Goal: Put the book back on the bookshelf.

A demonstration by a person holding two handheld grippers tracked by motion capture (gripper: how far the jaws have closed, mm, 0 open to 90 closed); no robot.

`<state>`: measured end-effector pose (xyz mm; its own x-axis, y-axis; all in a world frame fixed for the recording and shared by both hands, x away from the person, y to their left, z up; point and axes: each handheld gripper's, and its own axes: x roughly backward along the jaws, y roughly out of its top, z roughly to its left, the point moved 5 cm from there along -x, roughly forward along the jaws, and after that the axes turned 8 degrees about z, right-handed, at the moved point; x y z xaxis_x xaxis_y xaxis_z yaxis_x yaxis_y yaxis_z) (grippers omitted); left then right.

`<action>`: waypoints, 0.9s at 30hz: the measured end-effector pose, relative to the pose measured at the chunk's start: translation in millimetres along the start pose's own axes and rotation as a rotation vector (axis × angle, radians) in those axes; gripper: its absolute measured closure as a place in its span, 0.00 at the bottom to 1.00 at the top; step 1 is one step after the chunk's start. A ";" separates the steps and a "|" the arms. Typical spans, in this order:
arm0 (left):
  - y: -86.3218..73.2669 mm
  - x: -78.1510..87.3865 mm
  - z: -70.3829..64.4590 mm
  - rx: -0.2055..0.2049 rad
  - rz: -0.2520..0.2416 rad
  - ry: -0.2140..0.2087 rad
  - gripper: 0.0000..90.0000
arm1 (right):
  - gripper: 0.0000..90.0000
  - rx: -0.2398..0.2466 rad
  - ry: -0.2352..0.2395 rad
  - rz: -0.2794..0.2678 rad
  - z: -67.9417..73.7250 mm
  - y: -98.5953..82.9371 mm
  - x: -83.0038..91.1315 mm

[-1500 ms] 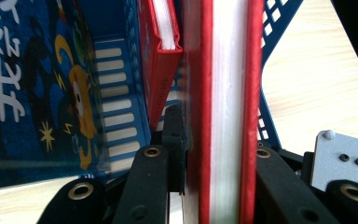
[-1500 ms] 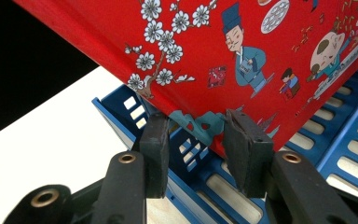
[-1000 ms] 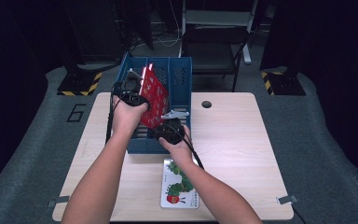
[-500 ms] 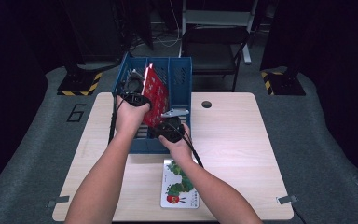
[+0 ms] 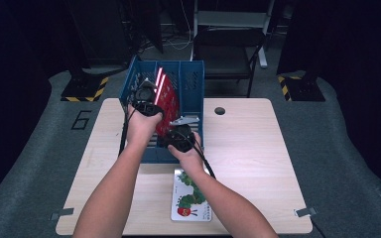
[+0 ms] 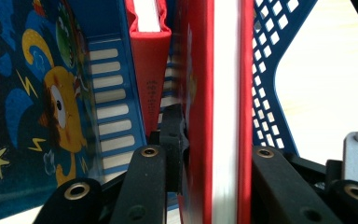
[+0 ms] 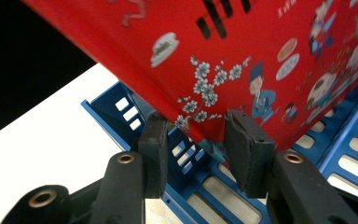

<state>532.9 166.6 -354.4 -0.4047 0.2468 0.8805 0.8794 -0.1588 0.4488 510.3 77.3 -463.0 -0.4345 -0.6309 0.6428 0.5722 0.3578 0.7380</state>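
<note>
A red picture book (image 5: 167, 96) stands tilted in the blue slotted rack (image 5: 191, 82) at the table's far side. My left gripper (image 5: 146, 96) is shut across its top edge, so the white page block (image 6: 224, 93) runs between the jaws of the left gripper (image 6: 216, 140). My right gripper (image 5: 178, 135) is low at the rack's near side. In the right gripper view, the right gripper (image 7: 200, 140) is open, with the lower edge of the book's cover (image 7: 242, 56) just above and between its fingertips. A second red book (image 6: 149, 70) stands deeper in the rack.
A blue illustrated book (image 6: 28, 116) fills the rack slot beside the red one. A white caterpillar book (image 5: 191, 196) lies flat near the table's front edge. The wooden table (image 5: 258, 148) has a round hole (image 5: 220, 110) to the right of the rack. A chair (image 5: 230, 47) stands behind.
My left gripper and the red book have drifted slightly to the right. The right gripper stays at the rack's near side.
</note>
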 end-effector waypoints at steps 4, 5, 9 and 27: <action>1.2 -0.1 1.2 0.004 -0.008 -0.008 0.84 | 0.67 0.010 0.005 -0.018 -1.1 2.8 1.3; 1.2 -0.4 1.3 0.007 -0.006 -0.007 0.84 | 0.67 0.005 0.008 -0.017 -0.3 2.9 1.3; 1.7 -1.0 1.1 0.006 -0.010 -0.004 0.84 | 0.67 -0.004 0.001 -0.018 -0.7 2.9 1.3; 4.0 -1.1 2.0 0.014 -0.024 -0.019 0.83 | 0.67 0.011 -0.013 -0.023 -5.5 5.2 -1.3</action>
<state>537.4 167.5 -353.9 -0.4209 0.2683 0.8665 0.8731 -0.1395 0.4673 517.6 76.3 -461.1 -0.4563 -0.6301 0.6283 0.5543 0.3511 0.7546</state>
